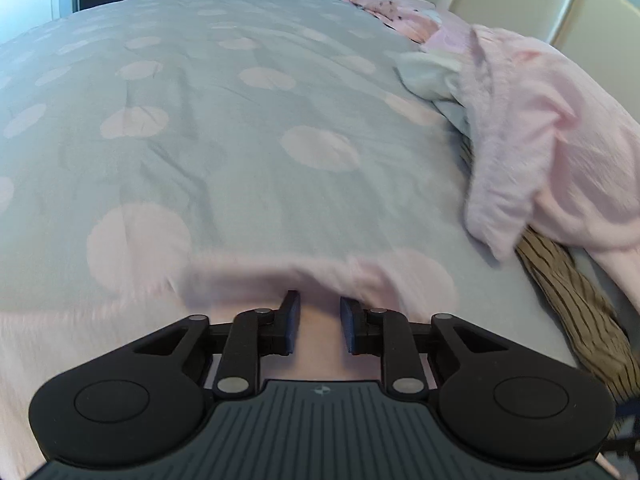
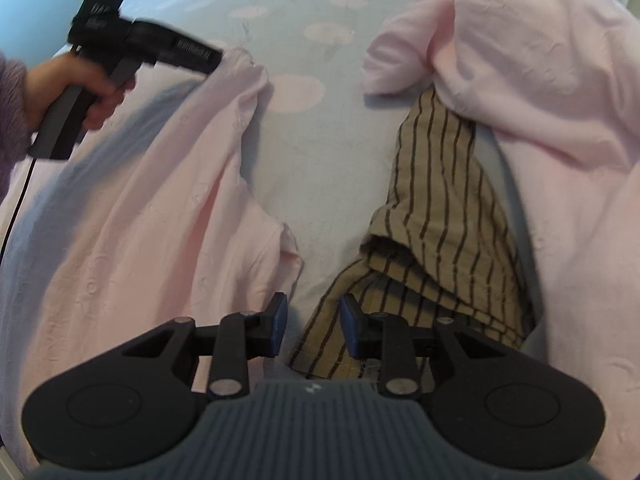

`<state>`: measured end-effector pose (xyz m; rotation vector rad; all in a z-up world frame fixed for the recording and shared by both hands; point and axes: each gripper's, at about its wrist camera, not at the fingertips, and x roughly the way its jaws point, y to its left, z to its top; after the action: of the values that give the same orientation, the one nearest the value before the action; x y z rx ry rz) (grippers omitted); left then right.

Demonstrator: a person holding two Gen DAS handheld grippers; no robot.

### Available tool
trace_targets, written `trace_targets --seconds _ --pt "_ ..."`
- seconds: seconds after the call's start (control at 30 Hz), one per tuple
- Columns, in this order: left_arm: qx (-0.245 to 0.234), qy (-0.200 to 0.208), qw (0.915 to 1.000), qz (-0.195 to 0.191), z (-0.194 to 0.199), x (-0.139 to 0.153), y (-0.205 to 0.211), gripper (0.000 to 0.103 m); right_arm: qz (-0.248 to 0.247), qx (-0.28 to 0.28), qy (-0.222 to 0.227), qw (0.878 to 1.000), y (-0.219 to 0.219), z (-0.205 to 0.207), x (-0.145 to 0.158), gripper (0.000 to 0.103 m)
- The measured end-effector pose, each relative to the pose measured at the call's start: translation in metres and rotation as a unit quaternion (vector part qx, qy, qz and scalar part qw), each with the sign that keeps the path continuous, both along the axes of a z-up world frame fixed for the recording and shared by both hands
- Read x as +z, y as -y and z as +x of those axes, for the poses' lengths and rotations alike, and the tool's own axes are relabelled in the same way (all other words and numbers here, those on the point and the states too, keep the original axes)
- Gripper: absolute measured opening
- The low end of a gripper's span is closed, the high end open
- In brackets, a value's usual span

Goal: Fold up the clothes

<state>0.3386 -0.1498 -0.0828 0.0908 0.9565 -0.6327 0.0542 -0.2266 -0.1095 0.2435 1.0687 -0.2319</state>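
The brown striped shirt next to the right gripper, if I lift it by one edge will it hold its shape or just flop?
Probably flop: the brown striped shirt lies in soft folds and creases. It looks thin, so likely light. It may drag, since the pink garment lies over its far end.

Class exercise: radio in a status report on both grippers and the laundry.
Left gripper over pink garment, grip unclear. Right gripper open, nothing pinched. Striped brown garment under right fingers; pink pile overlaps it.
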Motion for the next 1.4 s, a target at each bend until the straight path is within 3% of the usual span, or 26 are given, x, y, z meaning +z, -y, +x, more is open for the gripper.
trace_targets --seconds 0.27,0.43,0.53,0.7,0.73,0.77,0.83,0.93,1.1,1.2,1.4 --pt "0.021 -0.021 0.9992 -0.026 0.015 0.005 -0.016 0.015 0.001 -0.011 -0.002 1.0 0.011 0.006 0.001 0.033" --pt "0.026 -0.072 0.995 -0.064 -0.014 0.021 -0.044 0.026 0.031 -0.04 0.037 0.998 0.024 0.007 0.014 0.033" --pt "0.023 -0.093 0.9903 -0.1 -0.038 0.029 -0.056 0.045 0.059 -0.045 0.061 0.995 0.025 0.01 0.017 0.033" --pt "-0.012 -0.125 0.9865 -0.106 -0.065 0.026 -0.047 0.045 0.08 -0.038 0.049 0.995 0.017 0.024 0.007 0.029" --pt "-0.021 -0.125 0.9869 -0.1 -0.069 0.025 -0.043 0.045 0.082 -0.039 0.042 0.995 0.016 0.026 0.005 0.022" --pt "-0.029 -0.125 0.9875 -0.091 -0.073 0.023 -0.038 0.043 0.079 -0.039 0.036 0.995 0.016 0.027 0.004 0.005" --pt "-0.04 -0.124 0.9888 -0.073 -0.081 0.02 -0.031 0.015 0.069 -0.042 0.025 0.996 0.014 0.028 0.004 0.003" --pt "-0.028 -0.113 0.9923 -0.04 -0.083 0.015 -0.031 0.0 0.022 -0.056 0.023 0.998 0.019 0.028 0.008 0.002" --pt "-0.013 -0.094 0.9953 -0.019 -0.087 0.015 -0.036 0.0 0.006 -0.053 0.009 0.999 0.028 0.033 -0.003 0.002" --pt "0.002 -0.087 0.9959 -0.025 -0.091 0.02 -0.041 0.001 0.01 -0.049 0.011 0.999 0.03 0.03 -0.002 0.006" --pt "0.008 -0.051 0.9982 -0.028 -0.116 0.044 -0.06 0.002 -0.004 -0.052 0.04 0.998 0.029 -0.001 0.03 0.015"
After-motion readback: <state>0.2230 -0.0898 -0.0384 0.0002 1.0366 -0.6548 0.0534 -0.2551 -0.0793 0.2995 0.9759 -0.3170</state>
